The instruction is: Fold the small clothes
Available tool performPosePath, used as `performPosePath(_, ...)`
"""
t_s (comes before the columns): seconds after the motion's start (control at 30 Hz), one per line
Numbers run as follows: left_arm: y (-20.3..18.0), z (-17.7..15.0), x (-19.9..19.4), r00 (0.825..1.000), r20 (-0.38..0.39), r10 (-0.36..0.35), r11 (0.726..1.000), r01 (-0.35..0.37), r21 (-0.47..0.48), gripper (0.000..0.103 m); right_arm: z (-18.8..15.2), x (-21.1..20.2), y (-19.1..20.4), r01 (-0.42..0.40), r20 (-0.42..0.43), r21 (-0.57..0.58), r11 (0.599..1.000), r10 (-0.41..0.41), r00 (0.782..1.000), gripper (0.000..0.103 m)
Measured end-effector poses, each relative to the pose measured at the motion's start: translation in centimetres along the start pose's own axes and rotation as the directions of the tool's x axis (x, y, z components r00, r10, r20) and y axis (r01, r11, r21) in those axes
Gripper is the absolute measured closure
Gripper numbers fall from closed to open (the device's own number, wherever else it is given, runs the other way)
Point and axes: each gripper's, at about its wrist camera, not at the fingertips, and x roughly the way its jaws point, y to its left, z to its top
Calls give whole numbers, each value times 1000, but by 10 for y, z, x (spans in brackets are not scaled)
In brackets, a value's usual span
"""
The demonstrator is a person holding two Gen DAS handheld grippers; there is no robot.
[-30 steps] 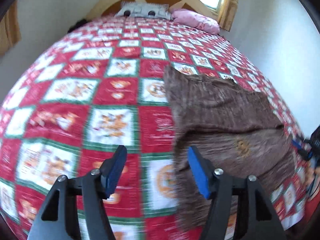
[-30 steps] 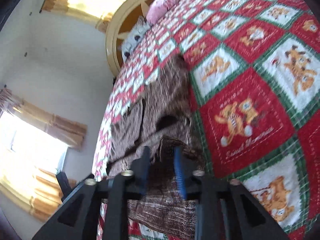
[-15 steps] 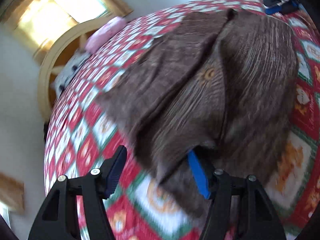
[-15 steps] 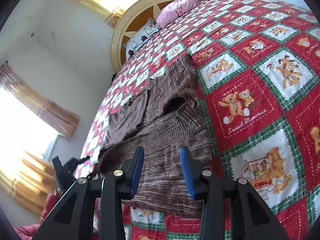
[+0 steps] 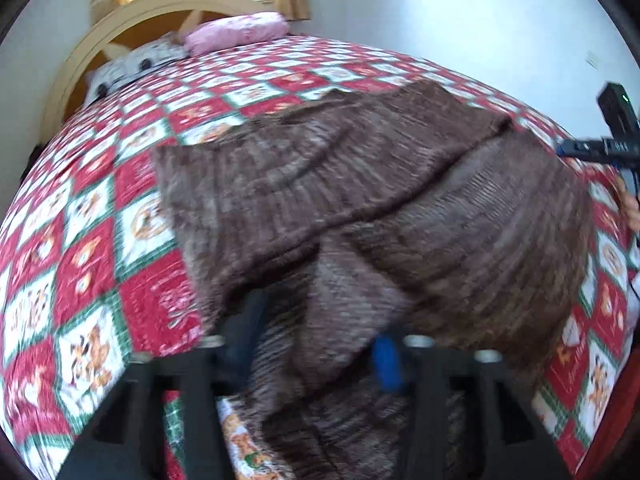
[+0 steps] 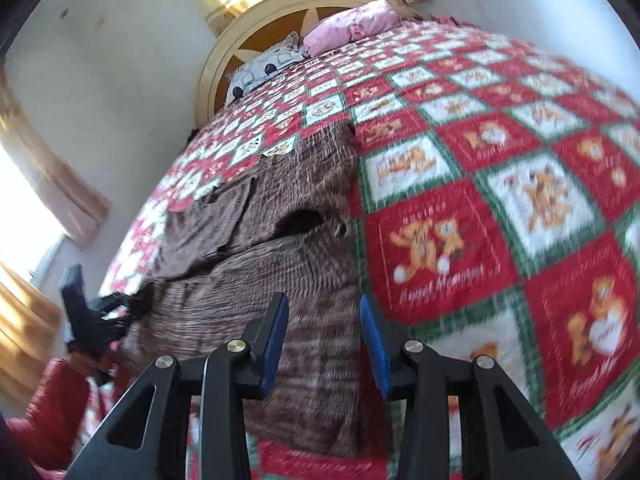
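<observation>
A brown knitted garment (image 5: 400, 184) lies partly folded on the bed quilt (image 5: 100, 240), with one flap laid over the body. My left gripper (image 5: 312, 348) is low at its near edge. Its jaws are opening with a fold of cloth between them, and the cloth drapes over both fingers so that only one blue pad (image 5: 386, 364) shows. In the right wrist view the garment (image 6: 280, 248) runs away from my right gripper (image 6: 323, 308), which hangs open just above its near corner with nothing gripped. The left gripper (image 6: 84, 320) shows at the garment's far left edge.
The red, white and green teddy-bear quilt (image 6: 520, 200) covers the whole bed. A pink pillow (image 5: 240, 32) and a grey patterned pillow (image 5: 132, 64) lie against the arched headboard (image 6: 224, 52). The right gripper's body (image 5: 616, 136) and a hand (image 5: 630, 208) sit at the garment's right side.
My left gripper has moved from the bare quilt onto the garment, rolled, and cloth now covers its fingers. My right gripper's jaws have parted from the cloth, and it has rolled upright.
</observation>
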Motion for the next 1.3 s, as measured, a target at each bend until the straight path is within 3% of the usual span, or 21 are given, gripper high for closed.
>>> performPosePath(0.2, 4, 3, 7, 999, -3, -41, 998, 41, -42, 25, 14, 26, 13, 95, -10, -123, 988, -97, 995, 64)
performPosePath(0.43, 1, 11, 7, 996, -25, -86, 996, 86, -13, 21, 10, 47, 26, 122, -19, -227, 966, -130, 991, 64)
performPosePath(0.5, 2, 15, 9, 991, -31, -134, 991, 133, -19, 21, 9, 49, 28, 143, -13, -245, 959, -151, 988, 87)
performPosePath(0.6, -3, 16, 8, 990, -19, -136, 991, 136, 2, 21, 9, 47, 26, 139, -11, -237, 961, -145, 989, 88)
performPosePath(0.63, -5, 16, 10, 994, -21, -110, 994, 111, 21, 25, 9, 46, 26, 139, -10, -236, 962, -146, 989, 88)
performPosePath(0.67, -8, 16, 13, 996, -36, -87, 995, 88, 39, 41, 9, 46, 26, 143, -9, -236, 961, -149, 989, 88)
performPosePath(0.7, -8, 15, 16, 993, -50, -107, 993, 109, 36, 48, 8, 46, 26, 147, -8, -237, 960, -153, 988, 88)
performPosePath(0.73, -7, 15, 14, 992, -37, -120, 992, 121, 18, 52, 8, 47, 27, 150, -7, -237, 960, -156, 988, 88)
performPosePath(0.8, -5, 15, 11, 991, -30, -130, 991, 129, -17, 80, 8, 46, 29, 163, -2, -244, 956, -169, 986, 90)
performPosePath(0.87, -3, 13, 5, 996, -10, -93, 994, 92, -51, 94, 6, 43, 34, 179, 10, -258, 950, -183, 983, 91)
performPosePath(0.93, -3, 8, -5, 998, 19, -52, 994, 54, -91, 96, 4, 33, 41, 188, 38, -279, 942, -184, 982, 92)
performPosePath(1.07, 0, 5, -31, 995, 98, -35, 984, 51, -172, 97, 5, 5, 56, 178, 94, -301, 937, -157, 983, 95)
performPosePath(1.3, 8, 16, -74, 972, 233, 8, 971, 49, -236, 97, 13, -35, 88, 165, 174, -376, 912, -105, 979, 95)
